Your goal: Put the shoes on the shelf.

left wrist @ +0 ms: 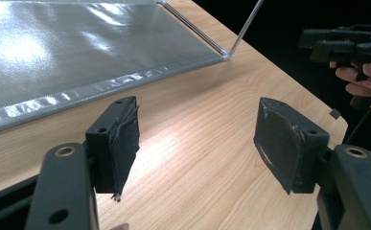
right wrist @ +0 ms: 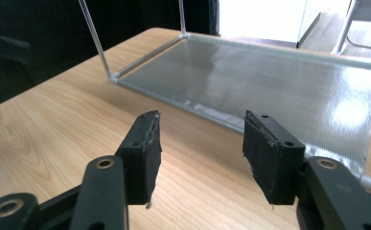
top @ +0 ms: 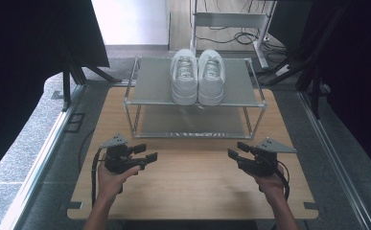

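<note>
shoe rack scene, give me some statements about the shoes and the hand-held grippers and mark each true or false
1. The pair of white shoes sits on the top shelf of the rack. True.
2. The left hand-held gripper is shut on a shoe. False: its jaws stand open and hold nothing, above the wooden table.
3. The right hand-held gripper has its jaws apart. True.
4. The shoes lie on their sides. False: they stand upright, side by side.
5. The lower shelf holds a second pair. False: it is bare.
</note>
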{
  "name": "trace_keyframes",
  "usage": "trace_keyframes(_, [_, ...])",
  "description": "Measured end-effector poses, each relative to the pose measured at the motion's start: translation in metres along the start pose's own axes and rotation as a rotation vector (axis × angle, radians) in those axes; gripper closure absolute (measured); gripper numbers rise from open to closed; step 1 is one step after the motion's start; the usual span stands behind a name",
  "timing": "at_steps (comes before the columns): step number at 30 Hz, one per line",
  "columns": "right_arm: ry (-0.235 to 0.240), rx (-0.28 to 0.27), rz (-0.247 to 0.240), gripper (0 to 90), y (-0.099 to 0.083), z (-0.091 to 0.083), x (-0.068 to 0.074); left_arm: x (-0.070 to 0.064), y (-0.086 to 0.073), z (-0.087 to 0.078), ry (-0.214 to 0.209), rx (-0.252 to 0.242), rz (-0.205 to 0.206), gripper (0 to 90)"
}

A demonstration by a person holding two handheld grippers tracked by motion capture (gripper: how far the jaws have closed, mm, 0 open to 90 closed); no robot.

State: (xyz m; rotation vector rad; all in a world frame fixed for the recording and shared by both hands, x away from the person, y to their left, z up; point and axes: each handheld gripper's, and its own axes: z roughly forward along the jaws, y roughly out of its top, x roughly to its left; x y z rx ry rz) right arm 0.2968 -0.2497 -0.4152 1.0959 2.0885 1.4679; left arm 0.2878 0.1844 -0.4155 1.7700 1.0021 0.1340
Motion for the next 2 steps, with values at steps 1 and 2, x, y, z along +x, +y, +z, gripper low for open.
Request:
trace_keyframes(1, [0.000,0.012,0.007,47.9,-0.0024,-0.0004,-0.0016,0.0005,-0.0001,-0.0004,0.004,0.000,0.000,32.1])
trace_keyframes(2, [-0.003,0.021,0.011,47.9,-0.0047,0.0000,-0.0035,0.0012,-0.0003,-0.0013,0.006,0.002,0.001,32.1])
